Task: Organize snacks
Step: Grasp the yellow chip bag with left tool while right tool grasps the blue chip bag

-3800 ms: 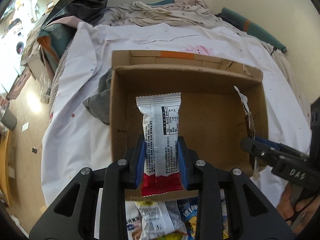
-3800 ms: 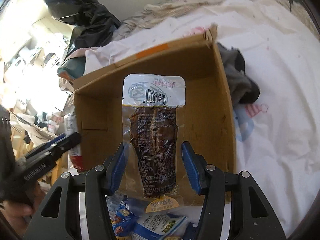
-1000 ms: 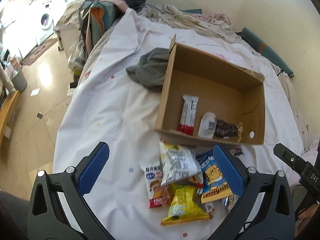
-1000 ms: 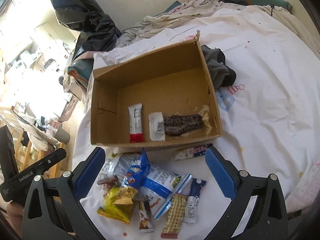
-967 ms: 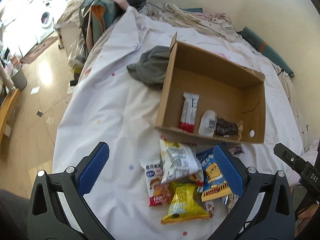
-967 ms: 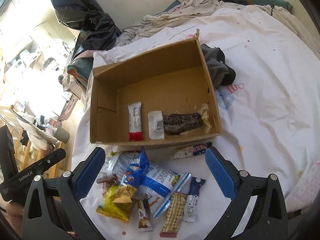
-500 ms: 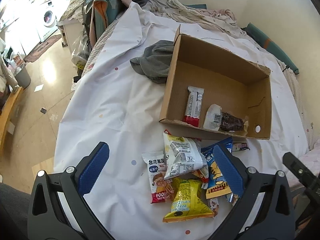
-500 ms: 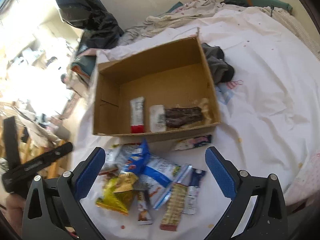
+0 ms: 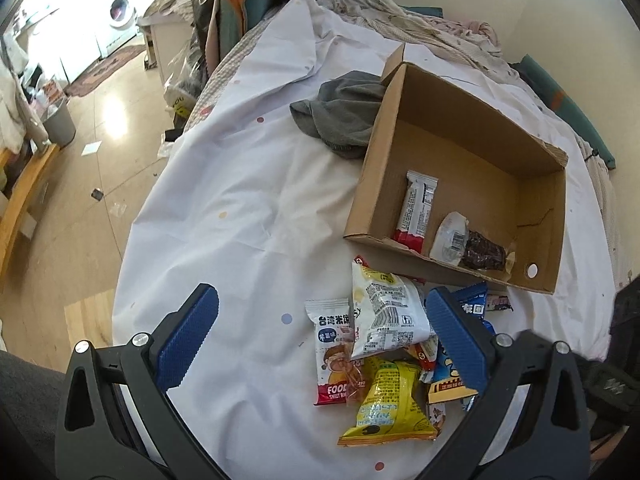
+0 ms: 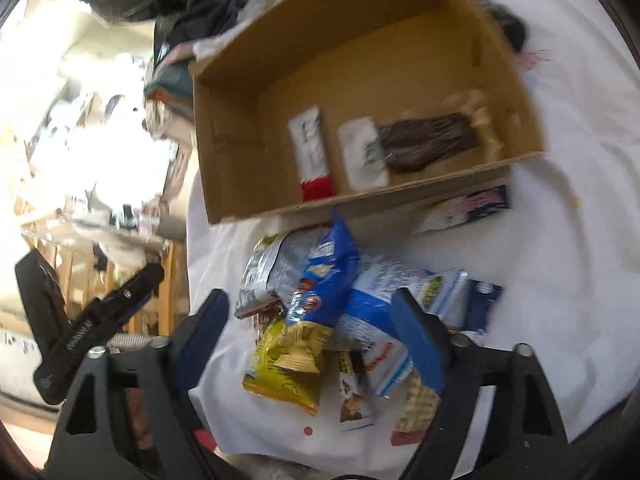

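Note:
An open cardboard box (image 9: 536, 284) (image 10: 240, 184) lies on the white sheet. Inside it are a white-and-red bar (image 9: 416, 210) (image 10: 312, 152) and a clear pack of dark dried meat (image 9: 480, 246) (image 10: 424, 142). In front of the box is a pile of snack bags: a white bag (image 9: 384, 314), a yellow bag (image 9: 390, 404) (image 10: 288, 364), a blue bag (image 10: 324, 276). My left gripper (image 9: 320, 336) is open and empty above the sheet, left of the pile. My right gripper (image 10: 312, 328) is open and empty over the pile; its view is blurred.
A grey cloth (image 9: 344, 116) lies by the box's left wall. Clothes and dark bags (image 9: 248, 4) are heaped at the far end. The sheet's left edge drops to the floor (image 9: 80, 184). A small pink-blue packet (image 10: 480, 200) lies by the box front.
Both grippers have moved down and closer to the snack pile. The right wrist view has tilted and blurred with motion. The two snacks still lie in the box.

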A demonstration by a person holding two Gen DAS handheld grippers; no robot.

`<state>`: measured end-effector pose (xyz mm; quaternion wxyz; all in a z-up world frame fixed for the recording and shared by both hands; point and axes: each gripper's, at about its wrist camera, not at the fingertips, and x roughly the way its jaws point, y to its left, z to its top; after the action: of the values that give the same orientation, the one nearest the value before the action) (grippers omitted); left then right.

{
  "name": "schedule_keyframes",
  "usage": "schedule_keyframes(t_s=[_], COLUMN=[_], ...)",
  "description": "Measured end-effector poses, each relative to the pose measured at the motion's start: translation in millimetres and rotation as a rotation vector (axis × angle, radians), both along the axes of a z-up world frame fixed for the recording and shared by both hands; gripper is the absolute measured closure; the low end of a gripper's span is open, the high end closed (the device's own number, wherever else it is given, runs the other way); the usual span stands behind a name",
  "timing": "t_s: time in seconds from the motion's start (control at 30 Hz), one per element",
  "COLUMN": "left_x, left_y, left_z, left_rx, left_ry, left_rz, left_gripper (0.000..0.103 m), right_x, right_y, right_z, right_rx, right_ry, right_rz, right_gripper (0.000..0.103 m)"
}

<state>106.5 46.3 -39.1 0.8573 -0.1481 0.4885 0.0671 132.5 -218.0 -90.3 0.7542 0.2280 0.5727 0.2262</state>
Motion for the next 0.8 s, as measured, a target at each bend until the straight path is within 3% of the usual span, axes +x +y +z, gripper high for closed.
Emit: schedule_keyframes(t_s=[0.07, 0.17, 0.33, 0.43, 0.6, 0.8], left_x=[1.3, 3.2, 3.9, 3.9, 0.3, -7.2], left_y=[-1.6, -4.3, -7.8, -10.2, -9.2, -22.0], left_z=[-1.6, -3.2, -4.2, -4.9, -7.1, -32.1], left_rx=[-0.004, -0.003, -0.005, -0.006, -0.005, -0.022], left_ry=[0.006, 0.012, 0.015, 0.019, 0.031, 0.146], left_rz=[-0.003, -0.014, -0.025, -0.032, -0.045, -0.136], left_gripper=[0.000, 0.000, 0.000, 0.000, 0.000, 0.001], right_x=[3.3, 6.1, 3.4, -0.4, -10.9, -25.0], right_y=[10.8, 23.7, 23.0, 11.7, -11.2, -38.4], right_z=[-5.8, -18.1, -15.2, -12.3, 3.4, 33.5], right_rx=[-0.032, -0.081, -0.135, -0.103, -0.022, 0.046], right_ry=[0.014, 0.050, 0.015, 0.009, -0.025, -0.143], right_rz=[0.022, 0.055, 0.074, 0.060, 0.017, -0.034], right_gripper=[0.026, 0.040, 0.081, 0.089, 0.090, 0.091])
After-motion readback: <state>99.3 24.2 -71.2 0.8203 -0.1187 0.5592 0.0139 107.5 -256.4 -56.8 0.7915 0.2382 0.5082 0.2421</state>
